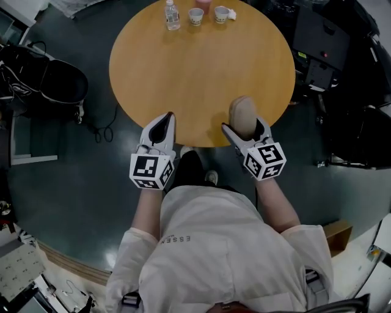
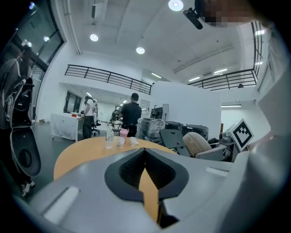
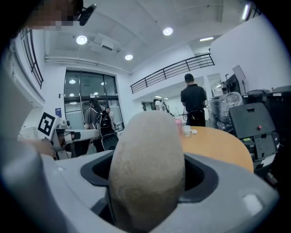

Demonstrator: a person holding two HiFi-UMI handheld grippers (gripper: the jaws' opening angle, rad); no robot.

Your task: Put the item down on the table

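A round wooden table [image 1: 201, 67] lies ahead of me. My right gripper [image 1: 244, 125] is shut on a tan, egg-shaped item [image 1: 242, 114] and holds it over the table's near edge. In the right gripper view the tan item [image 3: 146, 170] fills the space between the jaws and sticks out past them. My left gripper [image 1: 164, 120] hovers at the near edge of the table, shut with nothing in it; its black pads [image 2: 132, 167] meet in the left gripper view, with the table [image 2: 86, 152] beyond.
At the table's far edge stand a clear water bottle [image 1: 172, 15], a pink cup [image 1: 204, 5] and two white paper cups [image 1: 196, 17]. Dark equipment cases [image 1: 321, 43] crowd the right side, a black bag [image 1: 58, 79] the left. People stand in the distance [image 2: 131, 113].
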